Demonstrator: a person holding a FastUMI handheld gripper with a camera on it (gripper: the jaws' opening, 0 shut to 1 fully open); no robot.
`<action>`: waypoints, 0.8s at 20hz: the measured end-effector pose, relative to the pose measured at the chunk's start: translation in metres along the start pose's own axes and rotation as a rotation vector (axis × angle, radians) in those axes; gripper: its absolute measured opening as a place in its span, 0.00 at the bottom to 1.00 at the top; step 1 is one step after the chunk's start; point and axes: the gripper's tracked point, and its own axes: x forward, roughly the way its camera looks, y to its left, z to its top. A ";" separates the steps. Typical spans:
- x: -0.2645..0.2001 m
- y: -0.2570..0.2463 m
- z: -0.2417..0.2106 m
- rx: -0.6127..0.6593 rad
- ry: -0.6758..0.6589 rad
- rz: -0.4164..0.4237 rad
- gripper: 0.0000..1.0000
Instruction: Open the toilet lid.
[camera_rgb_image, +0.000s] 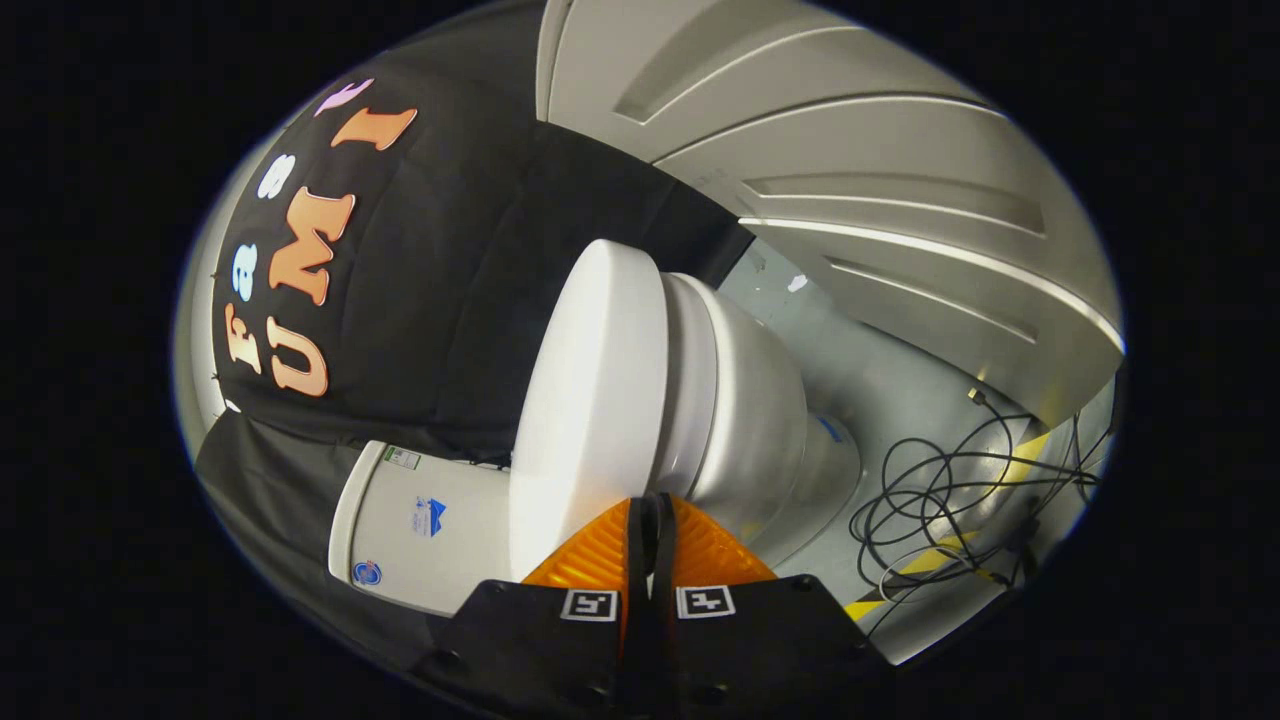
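White rigid plastic toilet lid (590, 400) is judged light, smooth and slippery; its front rim is advised as hold. Gripper (650, 505) is clenched, empty, at that rim.

Mock bathroom in a test booth: toilet (700, 400) at centre, black cloth wall (450, 300) at 10 o'clock, loose cables (930, 500) on floor at 4 o'clock.

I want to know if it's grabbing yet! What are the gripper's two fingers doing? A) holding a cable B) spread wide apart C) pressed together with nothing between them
C: the gripper has its fingers closed together at the rim of the toilet lid, with nothing between them.
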 end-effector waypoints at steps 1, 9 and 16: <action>0.000 0.001 0.000 0.003 0.003 -0.005 0.08; -0.008 0.029 0.011 -0.082 -0.059 -0.029 0.08; -0.015 0.083 0.030 -0.359 -0.190 -0.133 0.08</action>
